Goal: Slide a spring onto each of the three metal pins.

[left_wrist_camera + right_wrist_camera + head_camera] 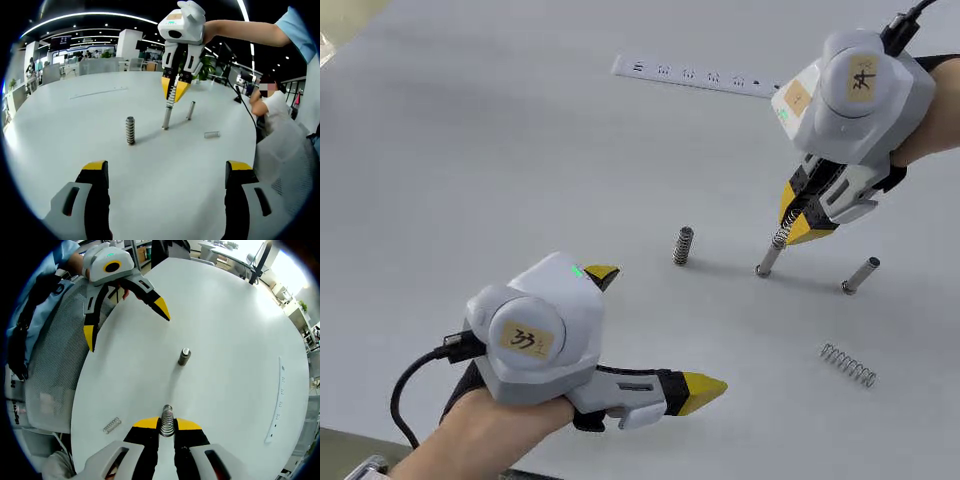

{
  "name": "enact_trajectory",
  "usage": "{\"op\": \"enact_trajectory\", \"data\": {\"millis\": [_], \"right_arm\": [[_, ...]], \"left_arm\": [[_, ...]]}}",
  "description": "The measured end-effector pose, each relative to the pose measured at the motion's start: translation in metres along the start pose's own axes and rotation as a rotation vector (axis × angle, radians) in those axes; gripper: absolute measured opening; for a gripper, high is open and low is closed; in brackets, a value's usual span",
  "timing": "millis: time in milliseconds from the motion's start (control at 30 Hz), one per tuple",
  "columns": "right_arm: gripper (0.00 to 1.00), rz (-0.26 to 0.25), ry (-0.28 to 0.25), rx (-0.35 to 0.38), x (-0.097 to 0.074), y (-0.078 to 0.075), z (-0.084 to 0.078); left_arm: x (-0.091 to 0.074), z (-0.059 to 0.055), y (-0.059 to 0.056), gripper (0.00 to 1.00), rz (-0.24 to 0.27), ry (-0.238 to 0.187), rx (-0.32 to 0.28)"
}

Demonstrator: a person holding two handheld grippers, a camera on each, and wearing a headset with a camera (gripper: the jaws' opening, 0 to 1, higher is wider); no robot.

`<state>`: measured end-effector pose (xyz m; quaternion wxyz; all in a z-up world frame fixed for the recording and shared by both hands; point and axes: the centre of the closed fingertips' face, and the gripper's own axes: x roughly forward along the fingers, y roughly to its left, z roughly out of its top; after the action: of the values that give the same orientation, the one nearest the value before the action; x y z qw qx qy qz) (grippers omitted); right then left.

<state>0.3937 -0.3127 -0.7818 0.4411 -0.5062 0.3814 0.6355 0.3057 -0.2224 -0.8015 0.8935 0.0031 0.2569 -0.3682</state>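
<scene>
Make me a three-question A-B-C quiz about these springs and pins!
1. Where is the loose coiled metal spring? A. on the white table B. in a cup C. on a chair
2. How many silver metal pins stand? A. two B. three C. five
3. The left tongs are: A. open B. gripping a pin C. gripping a spring
Answers: 1 A, lying near the bare pin. 2 B: bare pin, spring-covered pin, middle pin below the gripped spring in the right tongs. 3 A, yellow tips wide apart.

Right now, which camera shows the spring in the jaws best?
The left gripper view: it shows the spring side-on, held by the right gripper over the pin. The head view shows it small; the right gripper view shows it end-on.
</scene>
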Motion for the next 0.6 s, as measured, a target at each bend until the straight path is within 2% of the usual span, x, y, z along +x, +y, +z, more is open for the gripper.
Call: {"op": "enact_trajectory", "data": {"millis": [200, 333, 600], "right_arm": [[0.07, 0.008, 0.015, -0.009, 0.007, 0.002, -0.001], [0.07, 0.007, 0.019, -0.012, 0.013, -0.003, -0.003], [0.07, 0.015, 0.035, -0.012, 0.025, 0.001, -0.003]], "left_arm": [[0.0, -0.001, 0.001, 0.96, 0.003, 0.0, -0.002], [0.0, -0.002, 0.002, 0.96, 0.003, 0.005, -0.005], [-0.001, -0.004, 0.005, 0.95, 0.007, 0.007, -0.012]]}}
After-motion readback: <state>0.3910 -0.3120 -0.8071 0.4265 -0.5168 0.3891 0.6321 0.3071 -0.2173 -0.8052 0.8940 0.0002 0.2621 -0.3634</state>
